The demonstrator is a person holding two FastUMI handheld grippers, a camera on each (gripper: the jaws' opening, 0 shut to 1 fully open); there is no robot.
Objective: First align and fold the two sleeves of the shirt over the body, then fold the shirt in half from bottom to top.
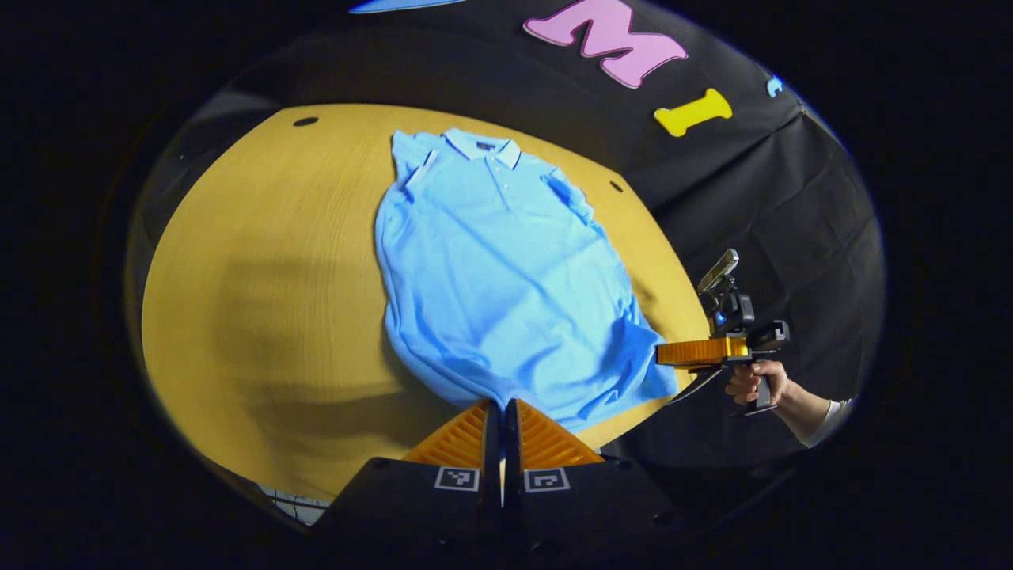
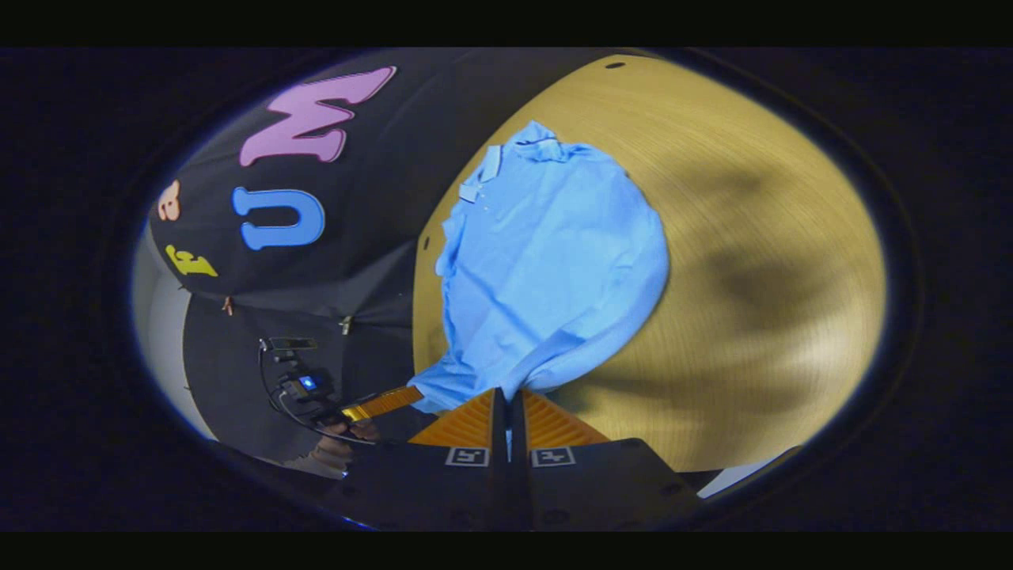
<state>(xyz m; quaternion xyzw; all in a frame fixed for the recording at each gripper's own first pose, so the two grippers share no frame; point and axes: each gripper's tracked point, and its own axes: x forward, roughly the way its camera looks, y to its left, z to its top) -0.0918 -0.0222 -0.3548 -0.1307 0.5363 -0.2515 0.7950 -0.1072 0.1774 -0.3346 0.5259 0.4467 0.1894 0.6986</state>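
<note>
On the wooden table (image 1: pixel 261 261): light-blue polo shirt (image 1: pixel 498 269), collar far, sleeves folded in, hem lifted. Left gripper (image 1: pixel 502 412) & right gripper (image 2: pixel 506 400) each clamp a hem corner. Hand (image 1: pixel 752 384) beside table edge.

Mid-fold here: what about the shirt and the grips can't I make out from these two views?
- Light blue polo shirt: sleeves already folded in; the cloth beneath is hidden, both views.
- Left gripper: hem bite covered by its own fingers, left gripper view.
- Right gripper: likewise, right gripper view.
- Wooden table: near edge cut off.
</note>
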